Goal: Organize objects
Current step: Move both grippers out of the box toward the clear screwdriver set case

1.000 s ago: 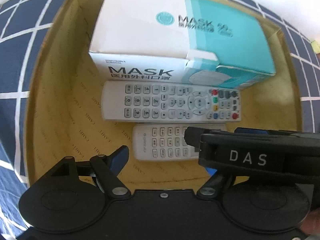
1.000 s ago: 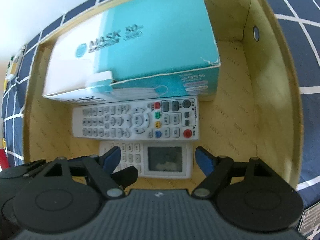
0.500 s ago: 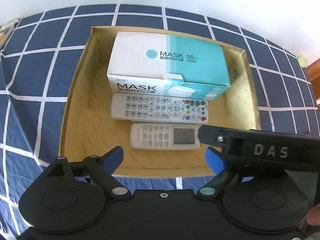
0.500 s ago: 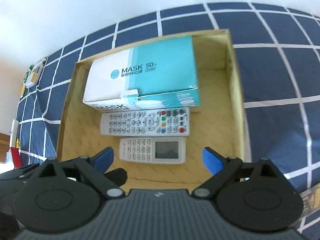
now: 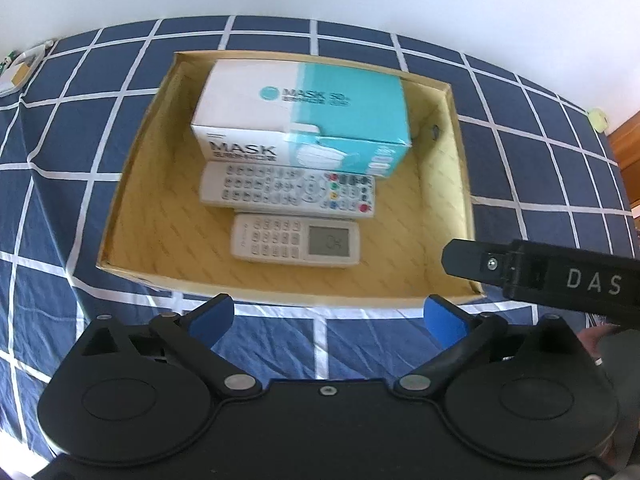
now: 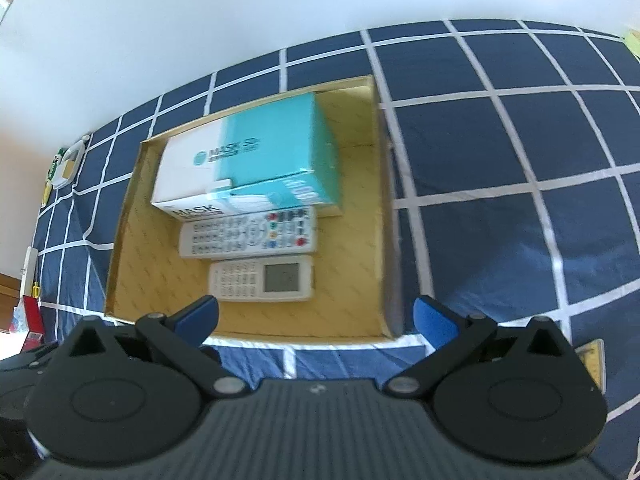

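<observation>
A shallow cardboard box (image 5: 132, 184) (image 6: 384, 208) lies on a navy checked cloth. In it, back to front, lie a white and teal mask carton (image 5: 304, 116) (image 6: 248, 164), a long white remote (image 5: 288, 194) (image 6: 248, 234) and a short white remote with a screen (image 5: 296, 242) (image 6: 262, 278). My left gripper (image 5: 328, 320) is open and empty, hovering in front of the box's near edge. My right gripper (image 6: 316, 318) is open and empty, also hovering before the near edge; its black body shows at the right of the left wrist view (image 5: 540, 272).
The navy checked cloth (image 5: 60, 152) (image 6: 500, 184) spreads around the box. A white wall rises behind. Small items lie at the cloth's far left corner (image 5: 20, 68) (image 6: 66, 164). A small pale object (image 5: 598, 120) lies at the far right.
Both grippers have pulled back and up out of the box, so the whole box and surrounding cloth now show. The box's contents have not moved.
</observation>
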Demonstrator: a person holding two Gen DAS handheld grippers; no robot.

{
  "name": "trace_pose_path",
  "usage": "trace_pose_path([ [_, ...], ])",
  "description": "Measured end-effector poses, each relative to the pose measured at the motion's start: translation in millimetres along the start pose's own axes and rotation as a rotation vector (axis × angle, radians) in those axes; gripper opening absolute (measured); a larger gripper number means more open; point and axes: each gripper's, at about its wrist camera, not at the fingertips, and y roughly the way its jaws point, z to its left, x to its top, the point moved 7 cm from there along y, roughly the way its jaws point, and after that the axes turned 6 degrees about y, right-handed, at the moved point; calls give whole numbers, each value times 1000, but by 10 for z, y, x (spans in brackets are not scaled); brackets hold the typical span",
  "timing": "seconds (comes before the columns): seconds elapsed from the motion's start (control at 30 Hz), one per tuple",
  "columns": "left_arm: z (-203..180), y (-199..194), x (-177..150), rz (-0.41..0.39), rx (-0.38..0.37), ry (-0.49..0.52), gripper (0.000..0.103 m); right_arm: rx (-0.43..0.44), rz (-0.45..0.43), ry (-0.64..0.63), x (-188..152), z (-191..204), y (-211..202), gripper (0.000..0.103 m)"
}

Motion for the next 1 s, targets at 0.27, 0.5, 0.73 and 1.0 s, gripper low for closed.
trace_pose_path([
  [0.27,-568,78,-162,23,11,9,103,-5,7,25,-49,-600,-140,103],
  [0.5,-1100,194,-385,49,-13,5,103,-31,24,32,-116,-1215,-274,103],
  [0.73,-1570,299,-580,65,-22,6,103,-49,34,37,-201,-1761,-415,103],
  [1.0,-1918,465,-786,91,-26,-6,103,-59,69,20,-326,-2176,-412,103],
])
